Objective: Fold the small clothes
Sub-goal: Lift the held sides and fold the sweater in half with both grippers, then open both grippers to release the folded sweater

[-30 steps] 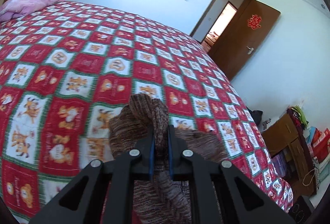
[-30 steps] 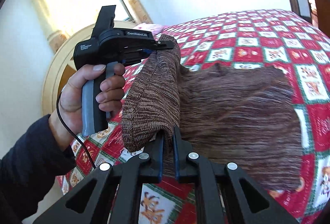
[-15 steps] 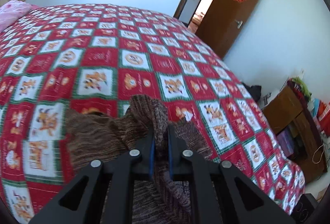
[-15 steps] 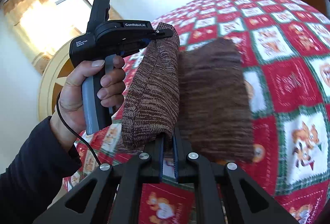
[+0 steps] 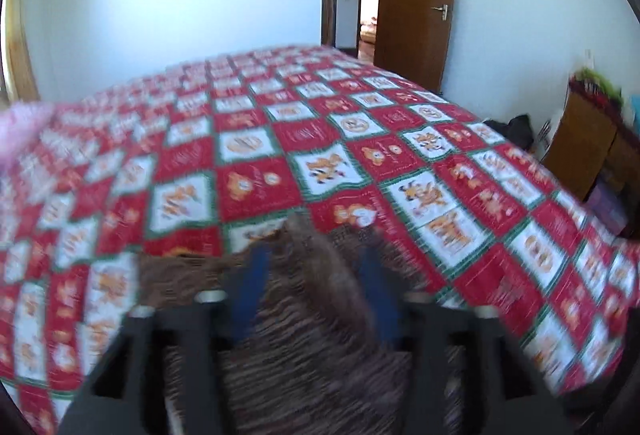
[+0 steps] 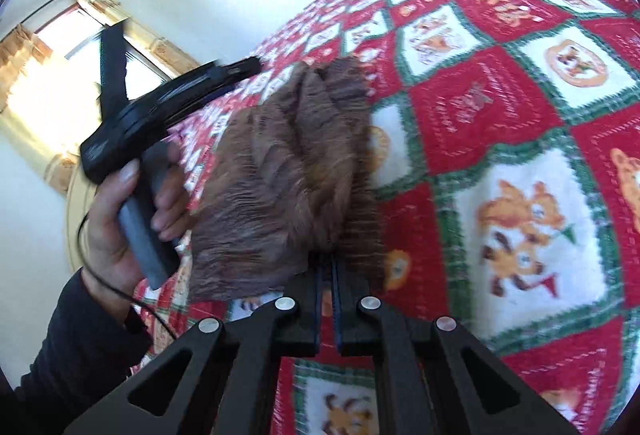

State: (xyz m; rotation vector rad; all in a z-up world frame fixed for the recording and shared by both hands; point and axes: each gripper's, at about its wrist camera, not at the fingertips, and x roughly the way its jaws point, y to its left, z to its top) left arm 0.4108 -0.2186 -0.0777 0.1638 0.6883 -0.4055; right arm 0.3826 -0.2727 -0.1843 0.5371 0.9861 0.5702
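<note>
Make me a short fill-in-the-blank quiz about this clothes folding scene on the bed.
1. The knitted garment is ____ in colour.
2. The left gripper has jaws that stand ____.
3. The right gripper is ____ on the garment's edge.
4. The garment lies on a red checked ____.

Missing words: brown; open; shut; bedspread

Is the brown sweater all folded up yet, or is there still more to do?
Nearly. The brown sweater already lies doubled over on the red bedspread. The left tongs have just been opening, with the cloth loose between them. The right tongs are shut on the near edge. Left to do: let go there, and maybe tidy the bumpy fold.
</note>
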